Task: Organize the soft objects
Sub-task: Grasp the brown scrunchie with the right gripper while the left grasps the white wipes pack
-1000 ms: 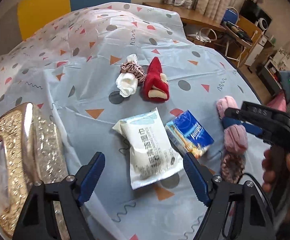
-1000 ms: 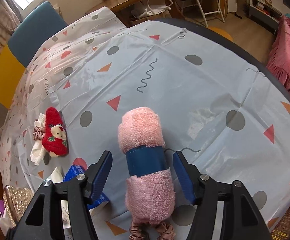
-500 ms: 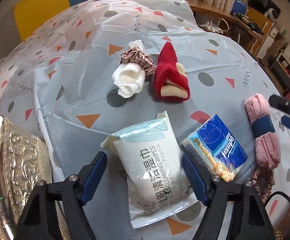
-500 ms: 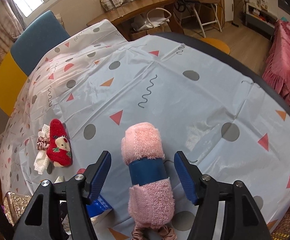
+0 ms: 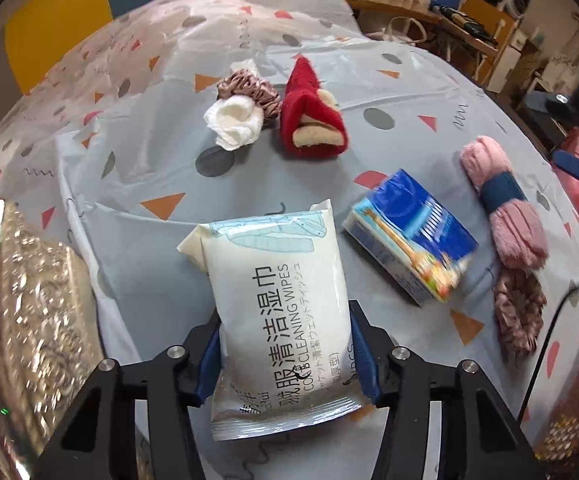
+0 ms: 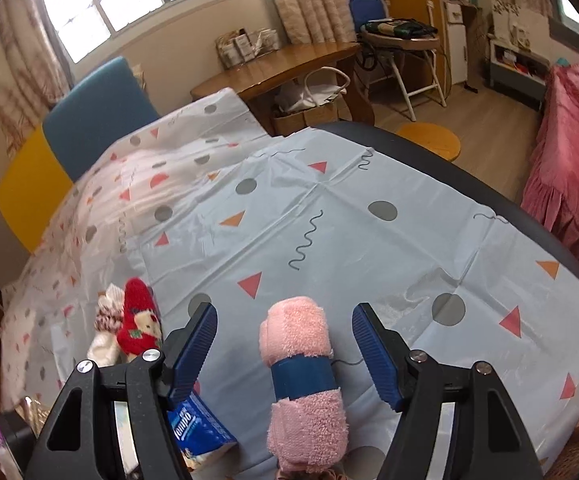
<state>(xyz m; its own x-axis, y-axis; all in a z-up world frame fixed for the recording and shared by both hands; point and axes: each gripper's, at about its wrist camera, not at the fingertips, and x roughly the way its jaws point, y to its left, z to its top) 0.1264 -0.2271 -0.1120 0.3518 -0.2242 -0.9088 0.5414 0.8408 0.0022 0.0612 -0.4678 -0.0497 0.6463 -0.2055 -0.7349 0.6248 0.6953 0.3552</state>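
My left gripper [image 5: 285,356] is shut on a white wet-wipes pack [image 5: 277,304], its blue pads pressed on both sides. Right of it lie a blue tissue pack [image 5: 409,236], a rolled pink towel with a blue band [image 5: 501,204] and a dusty-pink scrunchie [image 5: 519,312]. Farther back sit a red plush toy [image 5: 311,120], a white sock [image 5: 233,122] and another scrunchie [image 5: 249,90]. My right gripper [image 6: 285,354] is open, raised above the pink towel [image 6: 303,376], which lies between its fingers. The tissue pack [image 6: 197,430] and red toy [image 6: 139,320] show at its left.
A shiny gold embossed box [image 5: 21,320] stands at the left. The round table wears a patterned plastic cloth [image 6: 329,208]. Chairs, a wooden desk [image 6: 273,66] and a pink bedspread [image 6: 569,148] lie beyond the table's edge.
My left gripper moved forward over the wipes pack and shut on it. My right gripper drew back and lifted away from the pink towel, still open.
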